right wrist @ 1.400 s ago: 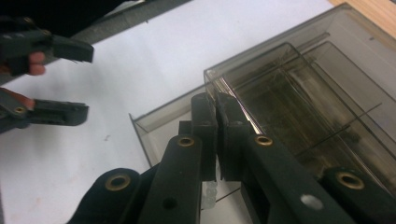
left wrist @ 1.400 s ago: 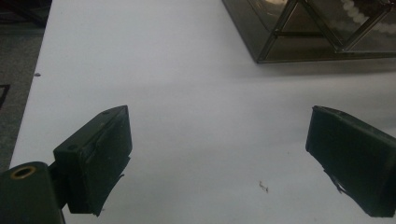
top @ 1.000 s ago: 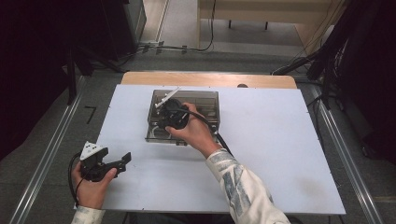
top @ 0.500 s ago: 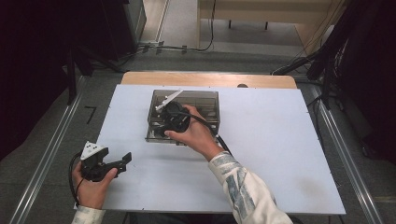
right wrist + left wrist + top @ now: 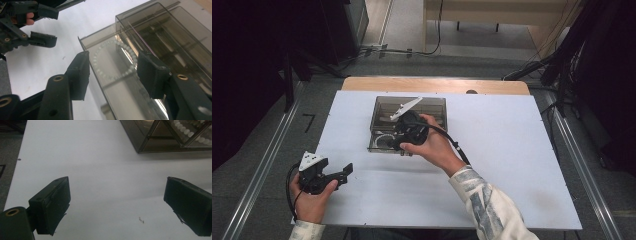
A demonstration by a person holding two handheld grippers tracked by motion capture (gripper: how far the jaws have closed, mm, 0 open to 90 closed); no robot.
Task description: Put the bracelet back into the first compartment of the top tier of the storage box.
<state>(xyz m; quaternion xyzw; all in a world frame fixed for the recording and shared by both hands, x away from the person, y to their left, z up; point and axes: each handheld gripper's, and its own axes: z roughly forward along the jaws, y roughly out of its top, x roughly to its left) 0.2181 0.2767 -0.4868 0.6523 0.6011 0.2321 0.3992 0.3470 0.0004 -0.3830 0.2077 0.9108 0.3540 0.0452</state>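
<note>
Over the smoked clear box (image 5: pixel 408 124), hovering with right gripper (image 5: pixel 112 71) jaws apart around bead bracelet (image 5: pixel 113 60), needing centred descent; left gripper (image 5: pixel 343 172) idling agape at seven o'clock.

White worktop (image 5: pixel 512 150), tan wood strip at far edge; smoky grey translucent box (image 5: pixel 432 106); white bead ring (image 5: pixel 113 58) inside; black grippers; grey-white mottled sleeve (image 5: pixel 484 205)

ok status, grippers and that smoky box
Left gripper open, idle over bare table. Right gripper open over smoky box, bead bracelet inside. Nothing in the way.
</note>
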